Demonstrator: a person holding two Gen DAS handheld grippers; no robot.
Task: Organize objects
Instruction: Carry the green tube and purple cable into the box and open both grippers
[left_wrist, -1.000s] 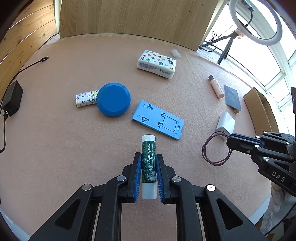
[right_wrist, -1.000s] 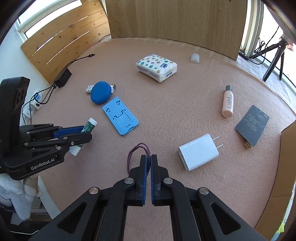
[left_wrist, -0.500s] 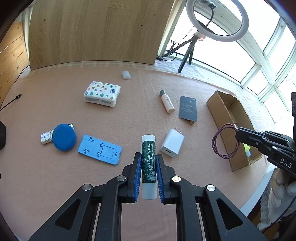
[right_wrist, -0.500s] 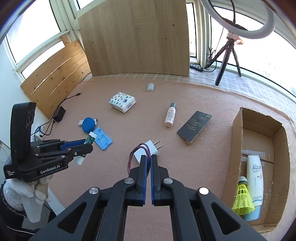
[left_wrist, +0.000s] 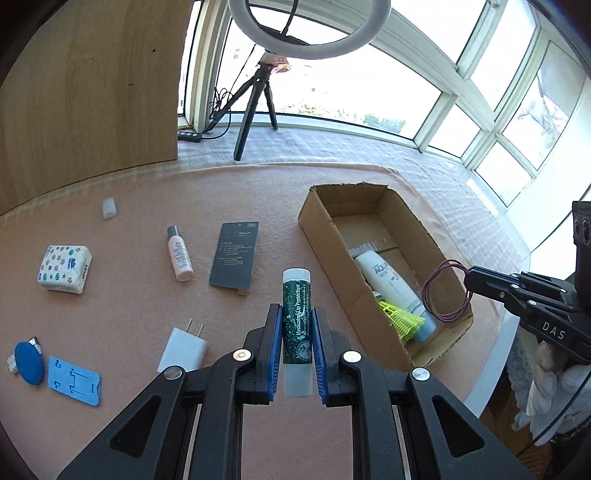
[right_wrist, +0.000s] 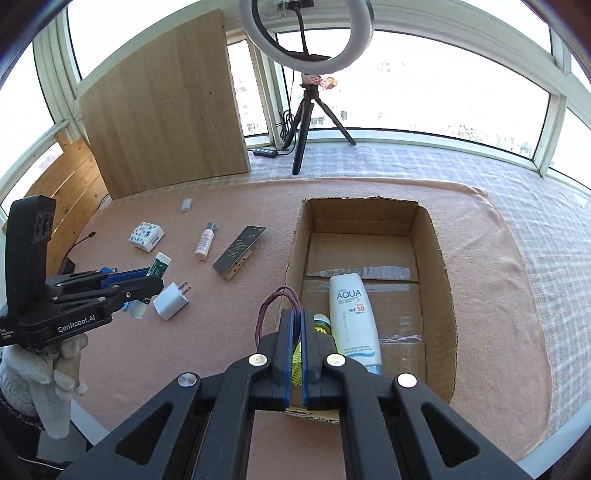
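Pink cloth covers the table (left_wrist: 110, 314) we look down on. Our left claw (left_wrist: 297, 325) grips a green lip balm (left_wrist: 296, 321) between its blue pads, the tube standing lengthwise along the fingers with its white cap pointing away from us. Our right claw (right_wrist: 297, 332) is pinched fully closed on a purple hair tie (right_wrist: 275, 302), whose loops stick up past the fingertips.

To the right of the balm sits an open cardboard box (left_wrist: 325, 236). Inside it lie a white sunscreen tube (right_wrist: 354, 317) marked AQUA and a yellow shuttlecock (left_wrist: 400, 319). In the left view the right claw reaches in from the right edge, and the hair tie (left_wrist: 445, 290) hangs over the near end of the box. In the right view the closed claw sits above the box's near left corner, and the left claw (right_wrist: 147, 280) with the balm (right_wrist: 159, 266) hovers over the table to the left, apart from the box.

Loose on the cloth to the left of the box we see a dark card (left_wrist: 234, 254), a small pink bottle (left_wrist: 179, 253), a white charger (left_wrist: 183, 349), a patterned tissue pack (left_wrist: 64, 268), a blue phone stand (left_wrist: 74, 380), a round blue lid (left_wrist: 28, 363) and a small white cap (left_wrist: 109, 208). Beyond the table stand a ring light (right_wrist: 304, 37) on a tripod, a wooden board (right_wrist: 162, 107) and bright windows.
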